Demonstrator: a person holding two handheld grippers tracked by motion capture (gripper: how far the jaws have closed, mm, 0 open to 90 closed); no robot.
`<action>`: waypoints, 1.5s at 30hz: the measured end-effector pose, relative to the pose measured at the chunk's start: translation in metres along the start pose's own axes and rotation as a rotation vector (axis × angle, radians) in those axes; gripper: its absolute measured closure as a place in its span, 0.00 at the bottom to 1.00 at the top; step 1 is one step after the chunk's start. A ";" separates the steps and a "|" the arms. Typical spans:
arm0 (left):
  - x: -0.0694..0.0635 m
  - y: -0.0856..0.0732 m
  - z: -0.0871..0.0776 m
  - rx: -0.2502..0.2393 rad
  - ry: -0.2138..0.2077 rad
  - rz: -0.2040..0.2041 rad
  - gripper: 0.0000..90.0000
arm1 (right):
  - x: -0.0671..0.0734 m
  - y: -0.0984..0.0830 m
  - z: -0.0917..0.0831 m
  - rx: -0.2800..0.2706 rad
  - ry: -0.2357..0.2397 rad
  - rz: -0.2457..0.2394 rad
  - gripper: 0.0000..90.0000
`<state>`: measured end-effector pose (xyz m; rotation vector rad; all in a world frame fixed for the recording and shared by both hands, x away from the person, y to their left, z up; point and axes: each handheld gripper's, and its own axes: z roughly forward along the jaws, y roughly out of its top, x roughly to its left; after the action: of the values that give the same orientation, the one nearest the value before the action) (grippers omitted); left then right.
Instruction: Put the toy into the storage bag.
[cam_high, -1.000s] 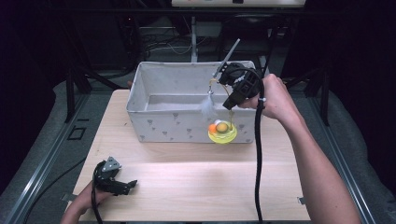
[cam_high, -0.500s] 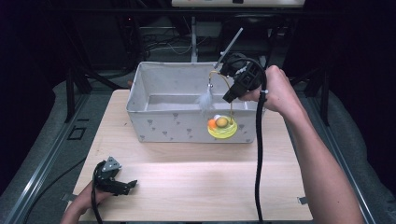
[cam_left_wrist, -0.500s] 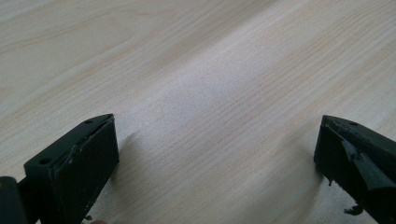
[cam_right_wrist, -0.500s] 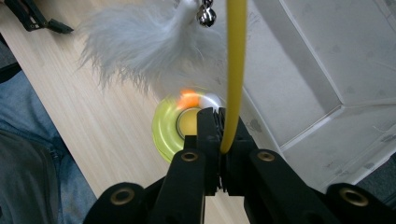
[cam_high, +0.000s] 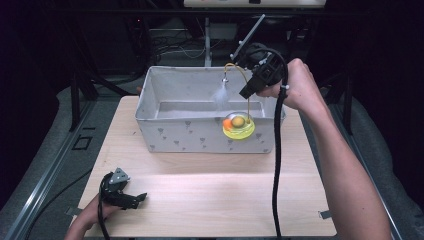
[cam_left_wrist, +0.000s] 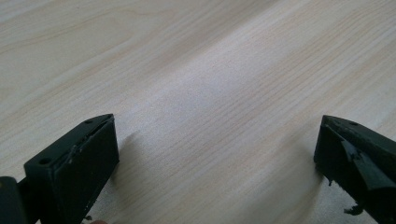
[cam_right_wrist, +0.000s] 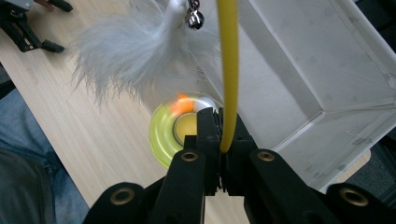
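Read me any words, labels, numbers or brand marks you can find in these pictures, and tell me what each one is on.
None can be read.
The grey fabric bin carries only a pattern of small dark marks, shapes rather than letters.
The yellow toy, its feather and bell bear no print.
The table, the left gripper and the right gripper show no label.

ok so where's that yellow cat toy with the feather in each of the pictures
High view: the yellow cat toy hangs right of centre at the grey bin's front right corner, its wand held by the right gripper.
Left gripper view: not in it; bare wooden table between open jaws.
Right gripper view: wand runs up the centre, disc base below it, feather upper left.
Shared landmark: the wooden table.
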<state>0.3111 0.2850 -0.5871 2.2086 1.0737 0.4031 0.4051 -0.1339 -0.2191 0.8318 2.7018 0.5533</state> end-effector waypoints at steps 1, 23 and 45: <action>0.000 0.000 0.000 0.000 0.000 0.000 0.00 | -0.001 0.001 -0.002 -0.004 -0.004 0.003 0.98; 0.000 0.000 0.000 -0.001 -0.002 0.002 0.00 | -0.027 0.022 -0.016 -0.034 -0.055 0.044 0.98; 0.000 0.000 0.000 0.000 -0.004 0.003 0.00 | -0.075 0.023 0.002 -0.087 -0.108 0.186 0.98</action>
<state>0.3113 0.2851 -0.5871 2.2098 1.0686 0.4001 0.4768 -0.1594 -0.2007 1.0636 2.5002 0.6408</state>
